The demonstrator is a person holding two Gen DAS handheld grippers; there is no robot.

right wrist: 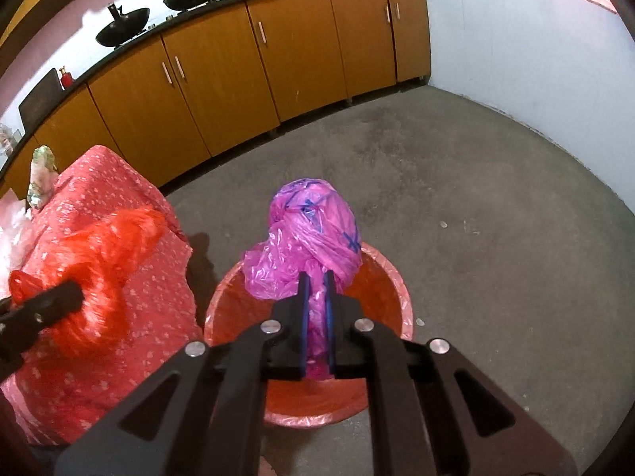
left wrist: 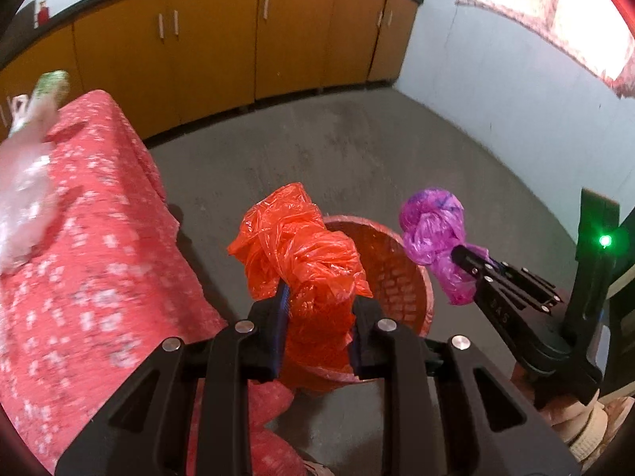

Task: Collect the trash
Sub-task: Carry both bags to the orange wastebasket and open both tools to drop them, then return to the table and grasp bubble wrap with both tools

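Note:
My left gripper (left wrist: pixel 319 297) is shut on a crumpled orange plastic bag (left wrist: pixel 301 250), held over the near rim of a red bin (left wrist: pixel 401 277) on the floor. My right gripper (right wrist: pixel 316 277) is shut on a knotted purple plastic bag (right wrist: pixel 309 234) and hangs above the open mouth of the red bin (right wrist: pixel 389 273), which has a thin liner. In the left wrist view the right gripper (left wrist: pixel 462 256) holds the purple bag (left wrist: pixel 430 230) to the right of the bin. The right wrist view shows the left gripper (right wrist: pixel 75 295) with the blurred orange bag (right wrist: pixel 115 246) at the left.
A table under a red flowered cloth (left wrist: pixel 91 214) stands left of the bin, with a clear plastic bag (left wrist: pixel 24 198) and a green-topped wrapper (left wrist: pixel 49 85) on it. Orange cabinets (right wrist: pixel 238 63) line the back wall, with woks (right wrist: pixel 123 31) on the counter. Grey floor (right wrist: pixel 476 206) spreads to the right.

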